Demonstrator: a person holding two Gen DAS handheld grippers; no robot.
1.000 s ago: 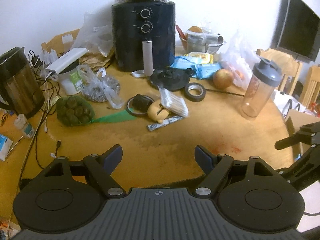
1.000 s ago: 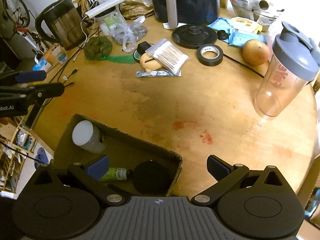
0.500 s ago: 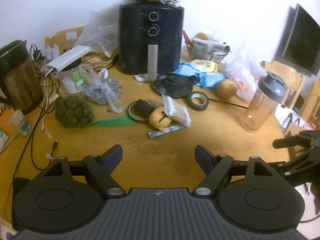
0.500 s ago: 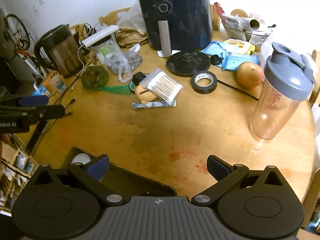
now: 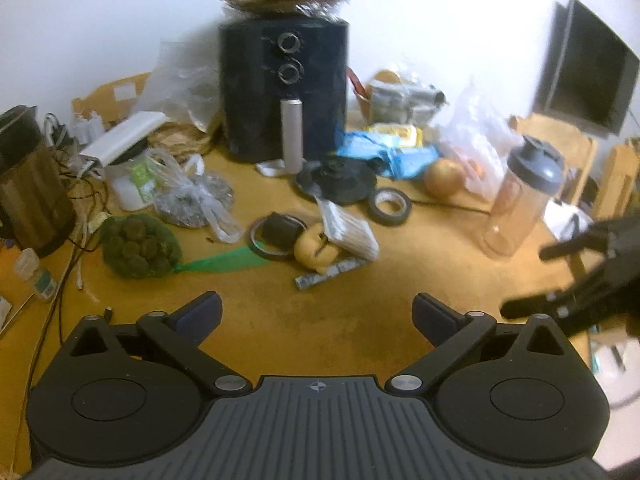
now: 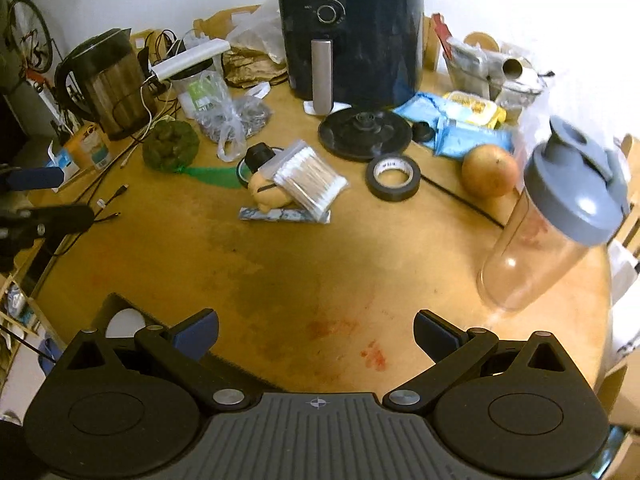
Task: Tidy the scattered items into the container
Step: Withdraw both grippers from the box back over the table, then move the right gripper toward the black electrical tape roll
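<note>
Both grippers are being held wide open and empty: the left gripper [image 5: 316, 314], its jaws just opened further, and the right gripper [image 6: 316, 330]. The scattered pile around the cotton swabs [image 6: 310, 178] is lying mid-table, the cardboard container [image 6: 120, 312] at the near edge. The upright shaker bottle [image 6: 560, 216] is risking being toppled by a careless reach.

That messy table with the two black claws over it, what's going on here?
A person is tidying the wooden table with a claw in each hand. Both the left claw and the right claw are open and empty; the left one's jaws have just been opening. The cotton swabs, tape roll and shaker bottle still lie out.
</note>
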